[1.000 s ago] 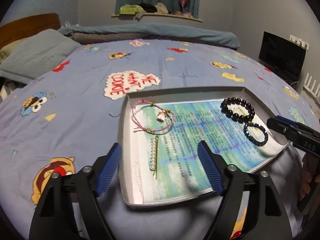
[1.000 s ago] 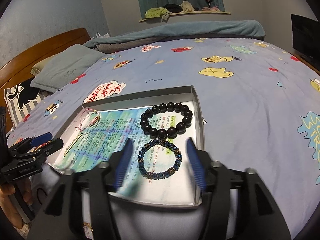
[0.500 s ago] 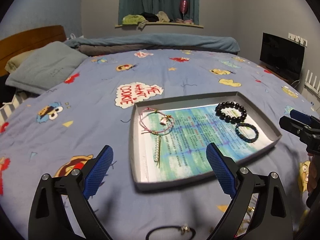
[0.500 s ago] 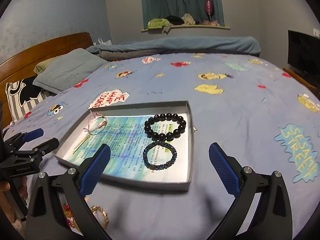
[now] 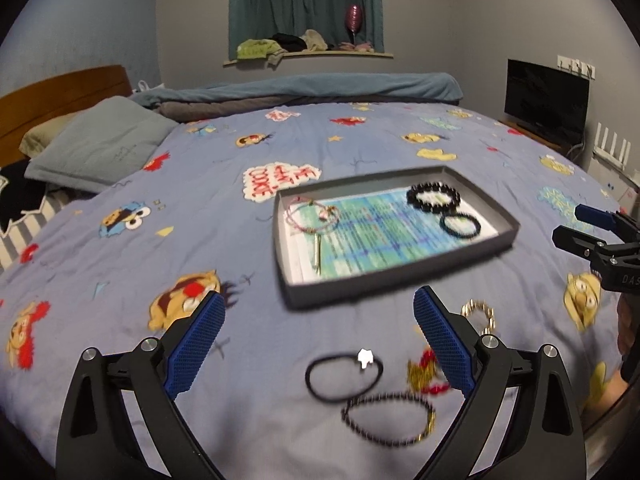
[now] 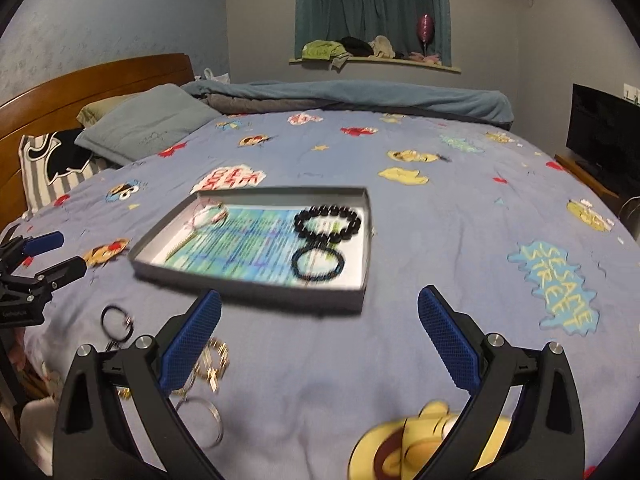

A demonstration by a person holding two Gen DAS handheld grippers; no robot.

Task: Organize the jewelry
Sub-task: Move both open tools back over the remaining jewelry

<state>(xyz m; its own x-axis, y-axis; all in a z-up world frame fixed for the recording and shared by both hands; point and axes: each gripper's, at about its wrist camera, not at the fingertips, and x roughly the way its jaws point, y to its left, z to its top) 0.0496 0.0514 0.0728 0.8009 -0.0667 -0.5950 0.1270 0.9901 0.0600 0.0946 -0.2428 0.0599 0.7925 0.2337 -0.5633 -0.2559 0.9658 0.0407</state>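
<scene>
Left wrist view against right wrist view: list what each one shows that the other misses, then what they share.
Only the left wrist view: a black cord loop with a white charm, a dark beaded strand, and the right claw at the frame's right edge.

Only the right wrist view: a silver bangle, a striped pillow, and the left claw at the left edge.

Both: the grey tray holding the black bead bracelet, the smaller dark bracelet and the pink cord bracelet.
</scene>
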